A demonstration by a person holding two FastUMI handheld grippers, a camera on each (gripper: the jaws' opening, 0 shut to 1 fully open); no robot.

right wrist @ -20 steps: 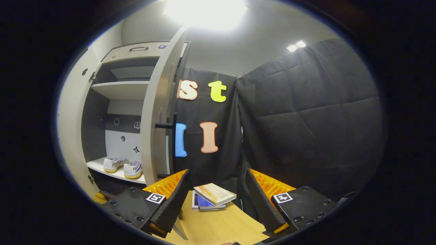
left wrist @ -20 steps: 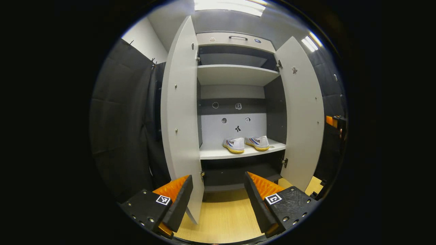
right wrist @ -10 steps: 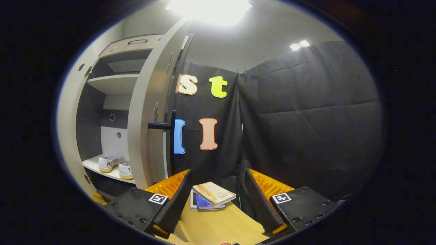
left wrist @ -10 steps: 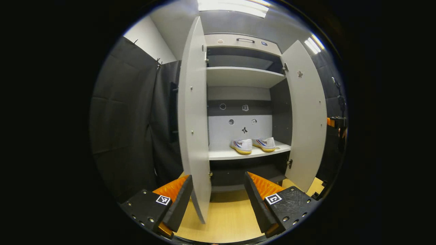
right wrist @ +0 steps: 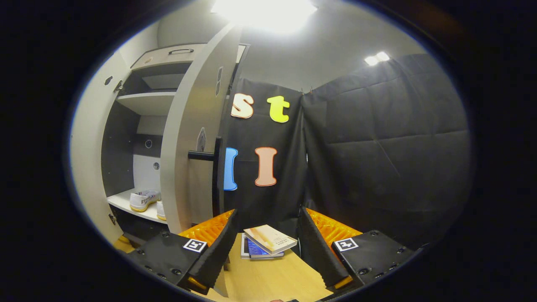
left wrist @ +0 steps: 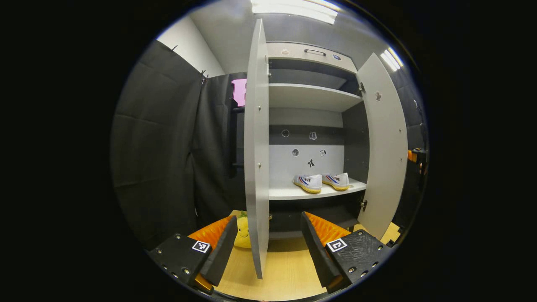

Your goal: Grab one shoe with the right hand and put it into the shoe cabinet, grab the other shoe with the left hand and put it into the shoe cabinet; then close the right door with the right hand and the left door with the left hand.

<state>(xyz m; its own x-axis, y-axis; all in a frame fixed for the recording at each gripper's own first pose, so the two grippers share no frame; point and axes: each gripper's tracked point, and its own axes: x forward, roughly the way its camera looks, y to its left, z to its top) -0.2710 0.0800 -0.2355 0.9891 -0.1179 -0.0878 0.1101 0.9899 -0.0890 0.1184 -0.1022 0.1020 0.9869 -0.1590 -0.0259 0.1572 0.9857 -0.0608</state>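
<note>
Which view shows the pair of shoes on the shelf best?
The left gripper view: both shoes sit unobstructed, side by side on the shelf. In the right gripper view, the right door partly covers one shoe.

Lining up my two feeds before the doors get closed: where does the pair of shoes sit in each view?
Left gripper view: shoes right of centre, side by side on the lower shelf, between the open doors.
Right gripper view: shoes far left, low, one partly hidden behind the right door.
Shared landmark: the handle on the cabinet's top panel.

No legible text: blurred lettering on the shoes [left wrist: 321, 182], tiny print on the books [right wrist: 268, 241].
</note>
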